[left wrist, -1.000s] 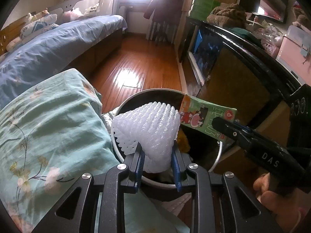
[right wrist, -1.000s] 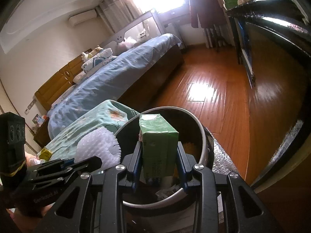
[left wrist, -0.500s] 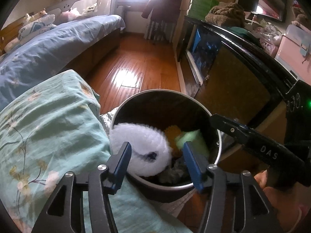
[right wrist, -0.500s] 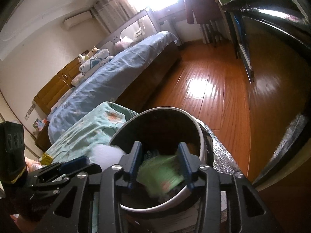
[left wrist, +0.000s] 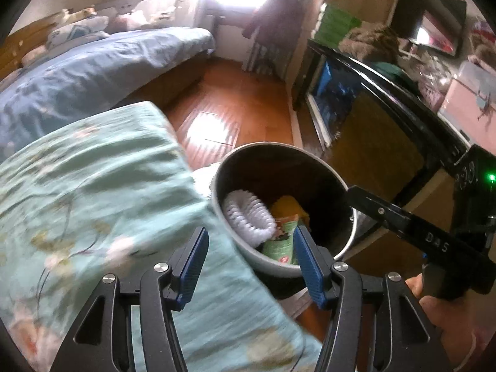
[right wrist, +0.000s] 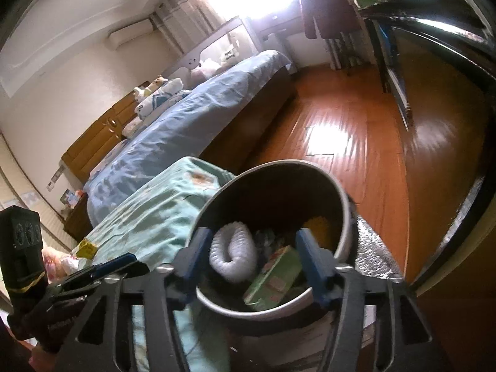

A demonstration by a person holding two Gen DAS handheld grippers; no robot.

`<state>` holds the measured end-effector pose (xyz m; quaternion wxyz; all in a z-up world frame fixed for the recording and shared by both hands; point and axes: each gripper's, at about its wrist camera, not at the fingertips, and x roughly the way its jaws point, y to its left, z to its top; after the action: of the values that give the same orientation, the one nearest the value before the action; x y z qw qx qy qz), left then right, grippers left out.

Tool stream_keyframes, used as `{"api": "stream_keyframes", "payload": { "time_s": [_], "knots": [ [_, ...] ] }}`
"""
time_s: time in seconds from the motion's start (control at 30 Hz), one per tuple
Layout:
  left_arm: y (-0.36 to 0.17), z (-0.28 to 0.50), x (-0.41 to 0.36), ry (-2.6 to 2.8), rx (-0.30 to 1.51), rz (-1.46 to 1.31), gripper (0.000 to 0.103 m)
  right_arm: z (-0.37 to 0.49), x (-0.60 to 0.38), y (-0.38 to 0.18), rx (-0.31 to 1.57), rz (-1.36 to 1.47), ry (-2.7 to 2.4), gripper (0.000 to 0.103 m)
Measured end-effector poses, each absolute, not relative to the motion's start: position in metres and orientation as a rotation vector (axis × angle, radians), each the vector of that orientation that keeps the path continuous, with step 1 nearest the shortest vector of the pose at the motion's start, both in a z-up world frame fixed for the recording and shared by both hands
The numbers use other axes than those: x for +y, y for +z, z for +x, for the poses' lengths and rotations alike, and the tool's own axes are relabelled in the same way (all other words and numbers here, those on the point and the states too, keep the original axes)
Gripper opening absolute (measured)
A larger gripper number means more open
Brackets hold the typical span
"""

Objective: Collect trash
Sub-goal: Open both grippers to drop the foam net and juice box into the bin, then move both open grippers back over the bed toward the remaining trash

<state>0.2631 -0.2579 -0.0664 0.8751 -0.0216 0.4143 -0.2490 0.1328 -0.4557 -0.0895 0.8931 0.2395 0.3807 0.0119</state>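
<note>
**Hovering over the bin, both tongs empty**

Hovering nearest the lens, black left gripper with blue ribbed pads (left wrist: 250,259): jaws spread, nothing between them, poised over the mint-green floral cloth (left wrist: 93,204) and the near rim of the bin. Seen from the other camera low at the left edge as a dark handle and blue-tipped finger (right wrist: 102,268).

Opening at this moment, black right gripper with blue pads (right wrist: 252,255): jaws apart and clear of any object, held above the bin mouth. Reaching in from the right in the left wrist view, one black finger over the rim (left wrist: 400,217), a hand (left wrist: 446,307) wrapped around the handle.

Lying just beyond the fingertips, inside the round grey metal-rimmed waste bin (left wrist: 217,183) (right wrist: 344,204):
- white foam mesh fruit sleeve (left wrist: 248,217) (right wrist: 232,255), curled, against the side nearest the cloth;
- green printed drink carton (left wrist: 280,241) (right wrist: 274,280), tilted, leaning beside the sleeve toward the near wall;
- yellow scrap (left wrist: 286,204) (right wrist: 319,226) further in, partly hidden.

Standing beside the cloth-covered surface on a silvery mat (right wrist: 372,248), touching or nearly touching the cloth; cannot tell which.

Stretching further back: glossy orange-brown wooden plank floor (left wrist: 229,108) (right wrist: 347,124), long bed under a pale blue quilt (left wrist: 77,71) (right wrist: 192,117), dark glossy cabinet (left wrist: 378,99) along the right side, bright window at the far end.
</note>
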Motion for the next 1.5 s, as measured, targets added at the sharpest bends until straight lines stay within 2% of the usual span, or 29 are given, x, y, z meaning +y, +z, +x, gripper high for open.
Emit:
{"api": "stream_keyframes", "payload": {
  "time_s": [0.07,0.1,0.5,1.07,1.5],
  "knots": [
    [-0.067,0.255,-0.242,-0.49,0.857,-0.063,0.06,0.132,-0.444,-0.088,0.792,0.498,0.049,0.082],
    [-0.068,0.249,-0.232,-0.469,0.852,-0.075,0.061,0.132,-0.437,-0.087,0.793,0.498,0.062,0.083],
    [-0.064,0.201,-0.116,-0.256,0.811,-0.202,0.067,0.141,-0.349,-0.082,0.843,0.447,0.25,0.091],
    [-0.062,0.16,0.004,-0.024,0.771,-0.333,0.067,0.166,-0.221,-0.083,0.894,0.338,0.487,0.091],
    [-0.075,0.167,0.069,0.081,0.789,-0.375,0.067,0.197,-0.142,-0.096,0.944,0.271,0.572,0.091]
  ]
}}
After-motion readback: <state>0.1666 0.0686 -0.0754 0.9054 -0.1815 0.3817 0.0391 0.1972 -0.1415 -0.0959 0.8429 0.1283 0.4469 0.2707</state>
